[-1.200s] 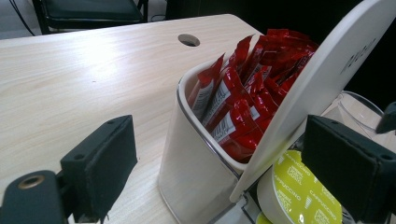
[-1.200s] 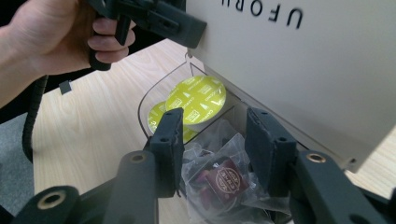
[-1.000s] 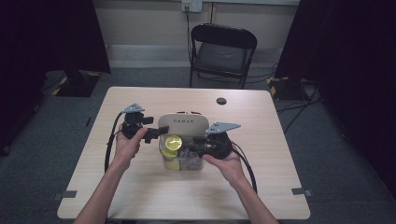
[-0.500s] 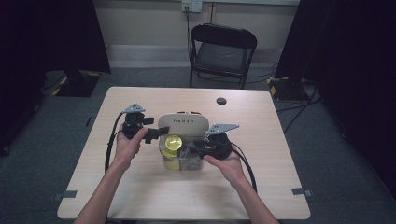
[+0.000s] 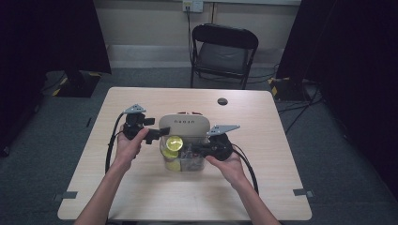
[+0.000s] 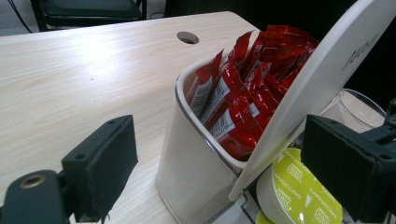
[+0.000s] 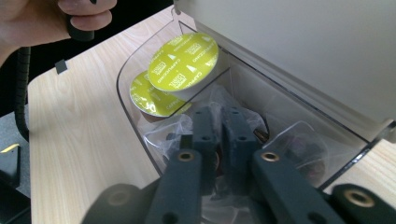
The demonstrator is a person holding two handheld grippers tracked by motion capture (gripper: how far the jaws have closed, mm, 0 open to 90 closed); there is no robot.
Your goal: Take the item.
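A white organiser with a tilted lid (image 5: pixel 184 124) stands mid-table; its rear bin holds red sachets (image 6: pixel 243 98). Its clear front compartment (image 7: pixel 128 98) holds two yellow-green cappuccino capsules (image 7: pixel 183 60) and crinkled clear packets (image 7: pixel 299 140). My left gripper (image 5: pixel 158 136) is open at the organiser's left end. In the left gripper view it (image 6: pixel 222 154) has its jaws on either side of the white bin's corner and the lid edge, without touching them. My right gripper (image 5: pixel 190 151) reaches into the clear compartment from the right. There it (image 7: pixel 217 135) is shut on a clear packet with something brownish inside.
The light wooden table (image 5: pixel 141 187) has a round cable hole (image 5: pixel 222 101) behind the organiser. A black folding chair (image 5: pixel 224 49) stands beyond the far edge. Cables trail from both grippers toward the near edge.
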